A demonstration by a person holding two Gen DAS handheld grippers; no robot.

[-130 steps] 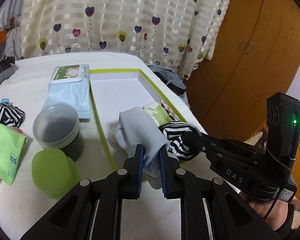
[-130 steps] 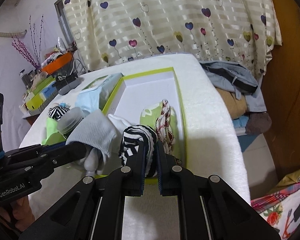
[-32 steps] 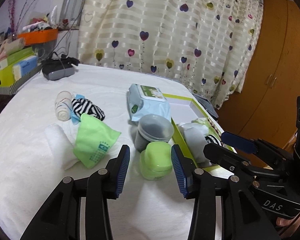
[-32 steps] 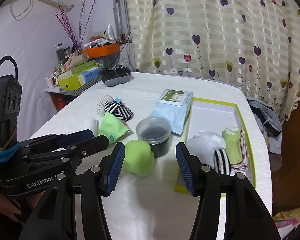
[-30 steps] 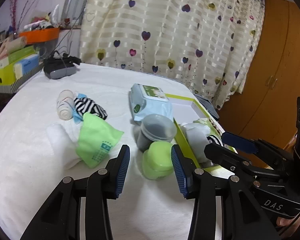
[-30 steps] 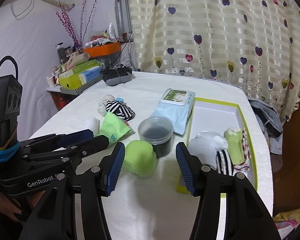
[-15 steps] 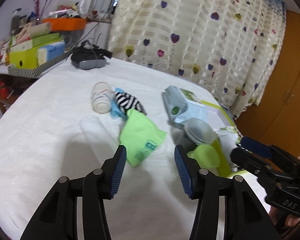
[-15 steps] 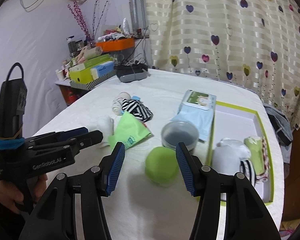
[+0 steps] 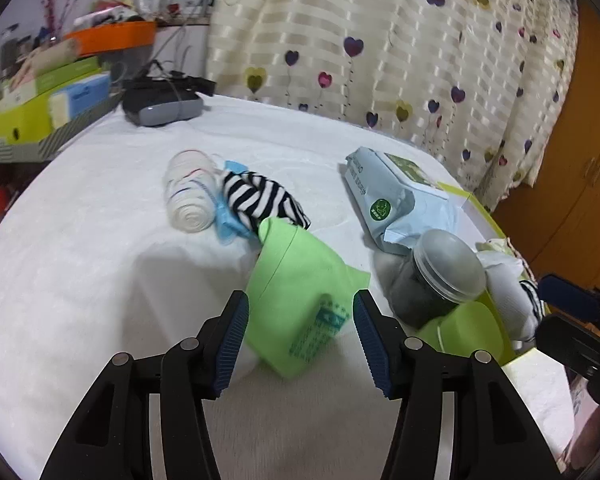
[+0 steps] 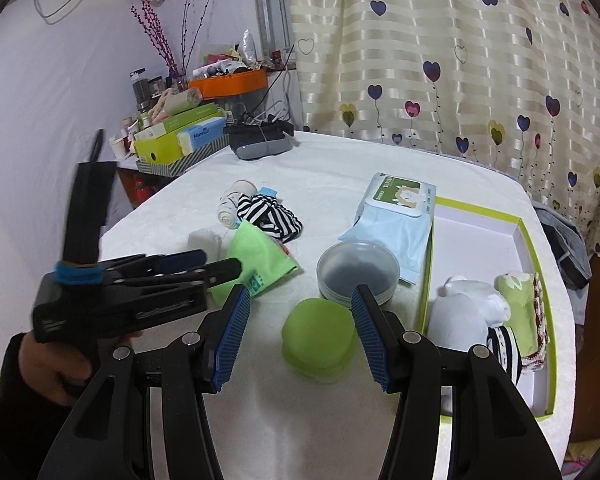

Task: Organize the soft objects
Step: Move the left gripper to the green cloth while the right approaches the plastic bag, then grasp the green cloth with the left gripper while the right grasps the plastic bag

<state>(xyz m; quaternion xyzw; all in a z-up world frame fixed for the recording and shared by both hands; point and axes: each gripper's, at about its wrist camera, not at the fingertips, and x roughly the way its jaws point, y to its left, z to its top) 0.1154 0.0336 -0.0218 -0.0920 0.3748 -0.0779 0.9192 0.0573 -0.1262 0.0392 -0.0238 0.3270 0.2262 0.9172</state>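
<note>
My left gripper (image 9: 300, 336) is open, its jaws either side of a green cloth pouch (image 9: 300, 292) on the white table; it also shows in the right wrist view (image 10: 216, 270) by the pouch (image 10: 260, 260). Behind lie a black-and-white striped sock (image 9: 260, 200), a rolled white sock (image 9: 190, 196) and a blue cloth (image 9: 230, 228). My right gripper (image 10: 300, 334) is open and empty above a round green lid (image 10: 320, 336). The green-rimmed white box (image 10: 528, 240) holds a grey sock bundle (image 10: 464, 312), a striped sock (image 10: 504, 344) and a green cloth (image 10: 520, 300).
A clear tub with a dark inside (image 10: 358, 268) and a wet-wipe pack (image 10: 396, 212) stand left of the box. A grey device (image 10: 260, 144) and green boxes (image 10: 172, 140) sit at the table's far left. A heart-print curtain (image 10: 460, 60) hangs behind. A wooden wardrobe (image 9: 580, 160) stands at the right.
Both grippers let go of the socks in the box, opened and pulled back. My left gripper has swung left and moved in on the green pouch.
</note>
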